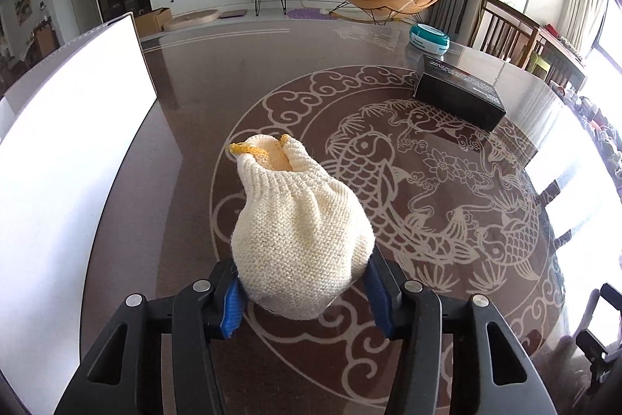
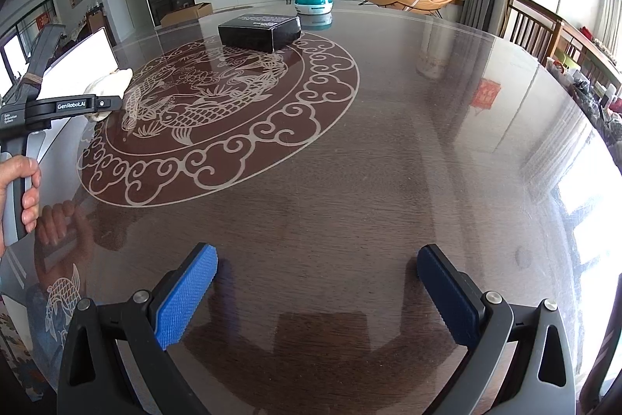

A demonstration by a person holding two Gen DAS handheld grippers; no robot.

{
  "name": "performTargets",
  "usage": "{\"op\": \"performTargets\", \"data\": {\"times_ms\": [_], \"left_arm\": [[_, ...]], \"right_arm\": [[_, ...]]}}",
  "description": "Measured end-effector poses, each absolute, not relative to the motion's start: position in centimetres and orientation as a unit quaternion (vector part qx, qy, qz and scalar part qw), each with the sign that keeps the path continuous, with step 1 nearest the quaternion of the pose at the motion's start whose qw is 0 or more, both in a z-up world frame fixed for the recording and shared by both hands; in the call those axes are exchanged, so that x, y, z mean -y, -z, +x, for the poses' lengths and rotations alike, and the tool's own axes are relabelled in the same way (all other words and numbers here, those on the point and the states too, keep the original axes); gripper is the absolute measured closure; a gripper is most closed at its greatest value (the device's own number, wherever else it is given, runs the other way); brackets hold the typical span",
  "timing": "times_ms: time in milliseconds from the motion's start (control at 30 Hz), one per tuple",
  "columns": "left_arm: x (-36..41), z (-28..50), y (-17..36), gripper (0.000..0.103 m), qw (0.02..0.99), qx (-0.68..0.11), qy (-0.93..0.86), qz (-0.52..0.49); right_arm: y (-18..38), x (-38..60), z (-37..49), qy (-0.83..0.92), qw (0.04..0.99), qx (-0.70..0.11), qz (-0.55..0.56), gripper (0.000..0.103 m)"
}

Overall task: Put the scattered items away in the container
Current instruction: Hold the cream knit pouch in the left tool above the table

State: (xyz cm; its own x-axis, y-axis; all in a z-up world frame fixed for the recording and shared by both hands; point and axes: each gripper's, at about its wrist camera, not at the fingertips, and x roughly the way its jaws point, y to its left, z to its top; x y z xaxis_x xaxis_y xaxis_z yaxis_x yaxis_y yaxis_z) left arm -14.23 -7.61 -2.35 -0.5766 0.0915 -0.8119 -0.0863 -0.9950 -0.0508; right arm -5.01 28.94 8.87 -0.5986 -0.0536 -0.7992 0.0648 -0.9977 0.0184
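The glossy brown table [image 2: 388,150] bore a pale fish-and-cloud inlay. A black box [image 2: 259,32] lay on the pattern's far edge, a teal-and-white round case [image 2: 313,2] just beyond it, a white container [image 1: 70,150] at left.

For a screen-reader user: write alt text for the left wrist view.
The left gripper clamps a cream knitted pouch with a yellow drawstring between its blue pads, above a glossy dark table with a pale fish-and-cloud inlay. A white container wall stands to the left; a black rectangular box lies farther back to the right.
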Motion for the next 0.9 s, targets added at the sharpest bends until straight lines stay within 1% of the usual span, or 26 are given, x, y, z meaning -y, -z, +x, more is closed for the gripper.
{"op": "performTargets", "data": {"times_ms": [133, 200, 333, 367, 400, 467, 500, 567, 667, 900], "left_arm": [[7.9, -11.4, 2.3, 0.051, 0.049, 0.02, -0.885, -0.462], [7.8, -10.8, 2.3, 0.051, 0.047, 0.016, -0.886, -0.461], [7.8, -10.3, 2.4, 0.047, 0.042, 0.007, -0.887, -0.459], [7.8, -10.4, 2.5, 0.04, 0.041, 0.005, -0.886, -0.461], [7.7, -10.5, 2.6, 0.027, 0.037, 0.0, -0.885, -0.465], [7.1, -10.6, 3.1, 0.012, 0.031, -0.015, -0.882, -0.471], [6.9, -10.6, 3.3, 0.009, 0.031, -0.025, -0.883, -0.468], [7.3, -10.5, 3.3, 0.008, 0.031, -0.021, -0.882, -0.469], [7.5, -10.8, 3.5, 0.0, 0.029, -0.02, -0.878, -0.477], [7.4, -10.7, 3.6, 0.0, 0.031, -0.02, -0.879, -0.475]], "right_arm": [[-8.9, -29.0, -5.0, 0.895, 0.031, -0.006, 0.444, 0.0], [-8.9, -29.1, -4.9, 0.896, 0.03, -0.005, 0.443, 0.0], [-8.9, -29.1, -4.9, 0.895, 0.03, -0.005, 0.444, 0.0], [-8.9, -29.1, -4.9, 0.895, 0.03, -0.005, 0.445, 0.0], [-8.8, -29.1, -5.0, 0.895, 0.03, -0.005, 0.446, 0.0], [-8.8, -29.1, -5.0, 0.894, 0.029, -0.005, 0.446, 0.0], [-8.8, -29.0, -5.0, 0.894, 0.029, -0.005, 0.447, 0.0], [-8.8, -29.0, -5.0, 0.894, 0.028, -0.006, 0.447, 0.0], [-8.7, -29.0, -5.1, 0.894, 0.026, -0.007, 0.448, 0.0], [-8.7, -29.0, -5.1, 0.893, 0.02, -0.009, 0.449, 0.0]]}}
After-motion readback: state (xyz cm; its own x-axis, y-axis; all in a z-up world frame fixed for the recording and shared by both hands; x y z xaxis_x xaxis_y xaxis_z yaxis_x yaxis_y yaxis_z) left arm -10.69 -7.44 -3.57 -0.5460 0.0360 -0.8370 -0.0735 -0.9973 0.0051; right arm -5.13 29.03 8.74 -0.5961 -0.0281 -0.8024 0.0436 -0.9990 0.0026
